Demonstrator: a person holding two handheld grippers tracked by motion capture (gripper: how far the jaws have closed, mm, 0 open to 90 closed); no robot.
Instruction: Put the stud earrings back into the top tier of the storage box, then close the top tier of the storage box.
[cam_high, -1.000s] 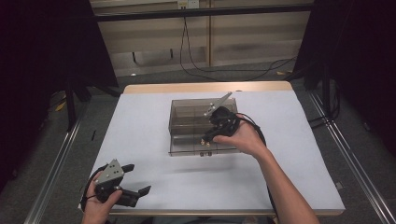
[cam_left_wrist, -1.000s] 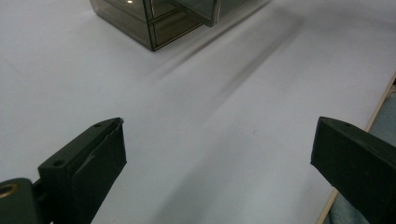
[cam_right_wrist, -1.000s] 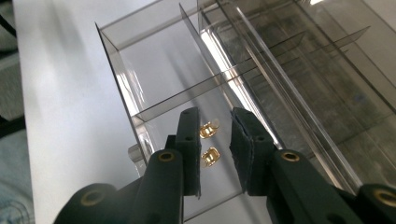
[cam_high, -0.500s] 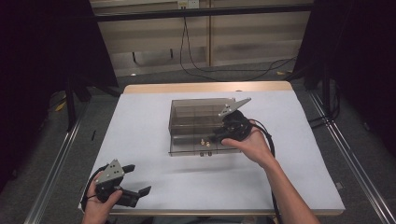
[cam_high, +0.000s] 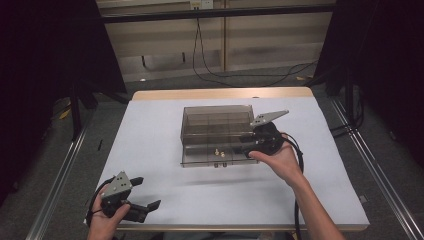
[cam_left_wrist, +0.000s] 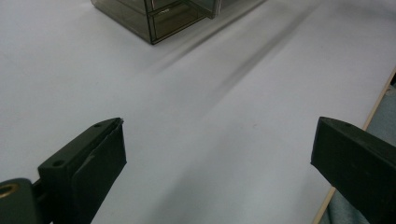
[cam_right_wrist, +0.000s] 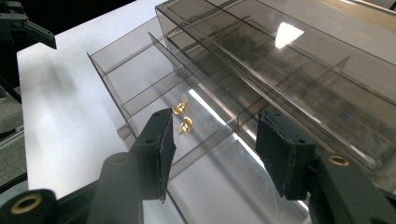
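A smoky clear drawer box (cam_high: 217, 125) stands mid-table, its lowest drawer (cam_right_wrist: 140, 79) slid out toward the front. Two small gold pieces (cam_right_wrist: 181, 116) lie in one of the drawer's compartments, also seen as gold pieces (cam_high: 218, 152) from above. My right gripper (cam_high: 247, 145) is at the box's right front corner; in its own view the right gripper (cam_right_wrist: 215, 140) is open, its jaws spread above the drawer just short of the gold pieces, with nothing between them. My left gripper (cam_high: 146, 192) is held open over the table's near left corner, far from the box.
The white tabletop (cam_high: 150, 145) stretches around the box. The box corner (cam_left_wrist: 159, 16) shows far ahead of the wide left gripper (cam_left_wrist: 219, 144). The table's front edge (cam_left_wrist: 373, 107) runs close by its right jaw. Cables lie on the floor behind the table.
My right gripper has moved from over the box's right part to its right front corner, rightward and nearer. The left gripper and the box have stayed put.
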